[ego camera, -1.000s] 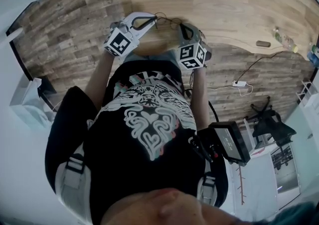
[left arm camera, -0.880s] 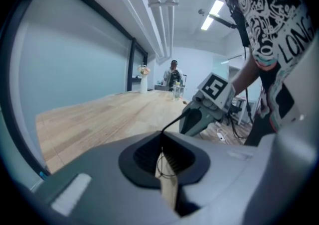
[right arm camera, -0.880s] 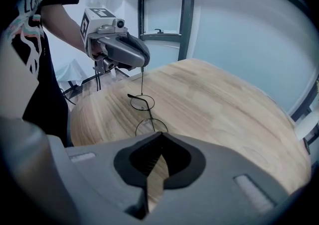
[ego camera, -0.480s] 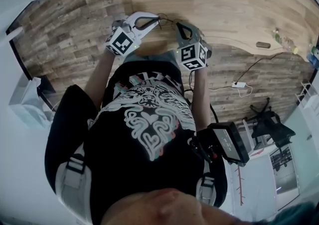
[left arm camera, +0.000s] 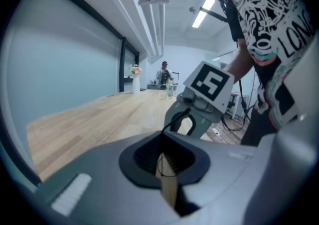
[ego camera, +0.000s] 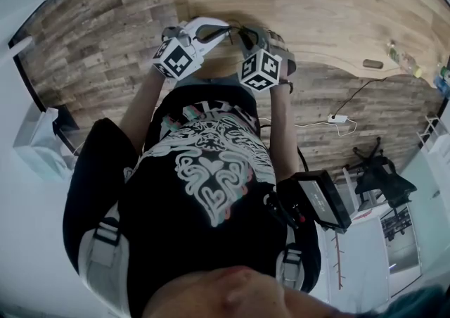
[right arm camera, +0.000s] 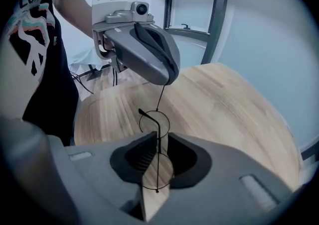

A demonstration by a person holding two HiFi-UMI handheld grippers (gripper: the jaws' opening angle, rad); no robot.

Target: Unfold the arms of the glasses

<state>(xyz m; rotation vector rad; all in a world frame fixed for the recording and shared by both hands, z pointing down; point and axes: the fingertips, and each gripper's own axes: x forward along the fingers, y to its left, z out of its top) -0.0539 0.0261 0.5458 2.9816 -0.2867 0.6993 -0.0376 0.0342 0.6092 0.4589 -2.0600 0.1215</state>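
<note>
Over the table's [ego camera: 316,0] near edge, our left gripper [left arm camera: 167,167] apparently pinches one arm of the glasses [right arm camera: 157,132]; our right gripper [right arm camera: 157,162] clamps the wire frame.

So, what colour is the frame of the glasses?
Black. The glasses have a thin wire frame, clearest in the right gripper view.

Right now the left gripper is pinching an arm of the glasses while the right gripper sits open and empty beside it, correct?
Not quite. The right gripper is not open and empty: its jaws are closed on the glasses at the round lens frame, as the right gripper view shows. The left gripper does pinch a thin arm of the glasses.
</note>
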